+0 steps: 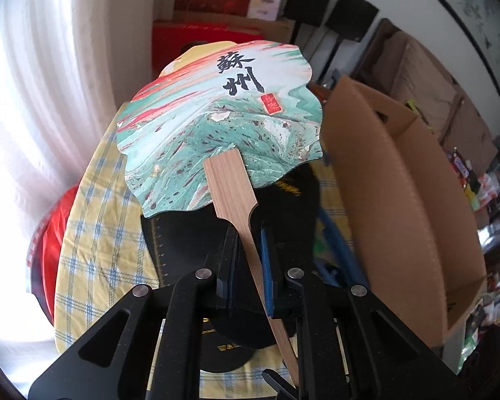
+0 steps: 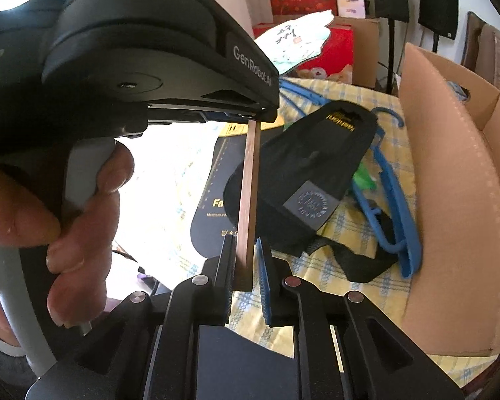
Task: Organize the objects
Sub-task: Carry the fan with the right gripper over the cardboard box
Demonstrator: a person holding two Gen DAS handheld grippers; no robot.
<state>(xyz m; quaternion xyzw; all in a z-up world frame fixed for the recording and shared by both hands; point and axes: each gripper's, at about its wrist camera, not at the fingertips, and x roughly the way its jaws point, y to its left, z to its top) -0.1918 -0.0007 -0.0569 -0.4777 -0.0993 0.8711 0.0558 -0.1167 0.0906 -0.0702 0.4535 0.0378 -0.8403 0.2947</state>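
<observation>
1. Two grippers meet on one thing: a flat paper fan with marbled green, red and white print and a slim wooden handle (image 1: 216, 126).
2. Nearest in the left wrist view, the left gripper (image 1: 250, 233) pinches the fan's handle between its fingers, with the handle slanting down past them toward the camera; the printed face with black calligraphy spreads just ahead, hiding most of what lies beyond.
3. Only the right wrist view shows the right gripper (image 2: 245, 250), its jaws standing narrowly apart around the lower end of the handle (image 2: 248, 200). The handle lies against the left finger, with a gap to the blue-padded one.
4. That view also shows the left gripper's black body (image 2: 150, 50) ahead and to the left, with the person's left hand (image 2: 80, 196) on its grey grip; the fan's face (image 2: 293, 43) peeks above it.
5. Beyond the right gripper, a black fabric pouch (image 2: 316, 166) and blue plastic hangers (image 2: 393, 200) lie on a yellow checked tablecloth (image 2: 350, 233).
6. To the right of both grippers stands an open brown cardboard box (image 1: 400, 200).
</observation>
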